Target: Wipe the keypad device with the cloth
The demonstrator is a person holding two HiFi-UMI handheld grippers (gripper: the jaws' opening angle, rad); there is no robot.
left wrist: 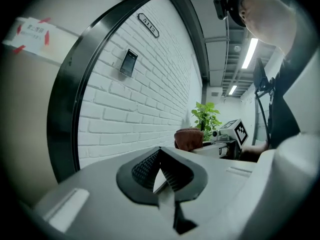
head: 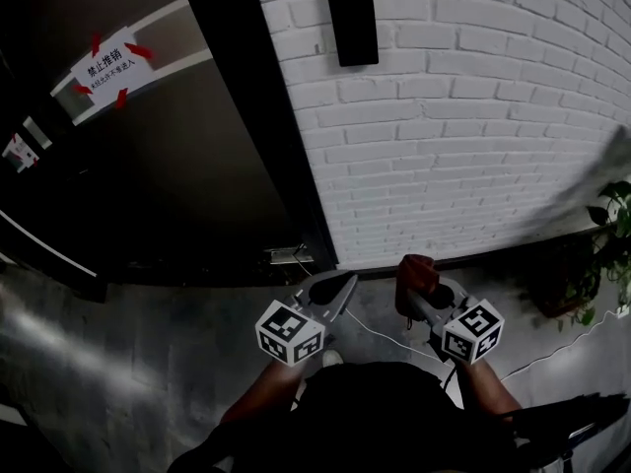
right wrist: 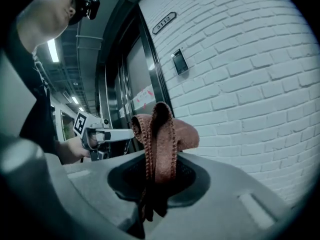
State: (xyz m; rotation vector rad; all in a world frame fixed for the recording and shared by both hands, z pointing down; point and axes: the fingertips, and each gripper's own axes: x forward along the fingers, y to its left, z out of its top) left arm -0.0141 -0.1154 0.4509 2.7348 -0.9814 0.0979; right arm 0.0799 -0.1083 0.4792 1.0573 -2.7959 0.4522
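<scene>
We keep the left gripper point(left wrist: 160, 158) low centre, jaws together, empty | right gripper point(right wrist: 156, 170) beside it pinches the folded brown cloth point(right wrist: 161, 133) | black rectangular keypad device point(head: 352, 25) top centre on the white brick wall point(head: 473, 146), well above both, bare brick between | black door frame point(head: 256, 97) near its left edge

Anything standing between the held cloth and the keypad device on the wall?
Nothing visible. The right gripper clamps the cloth well below the keypad device; only open air and bare brick wall lie between.
</scene>
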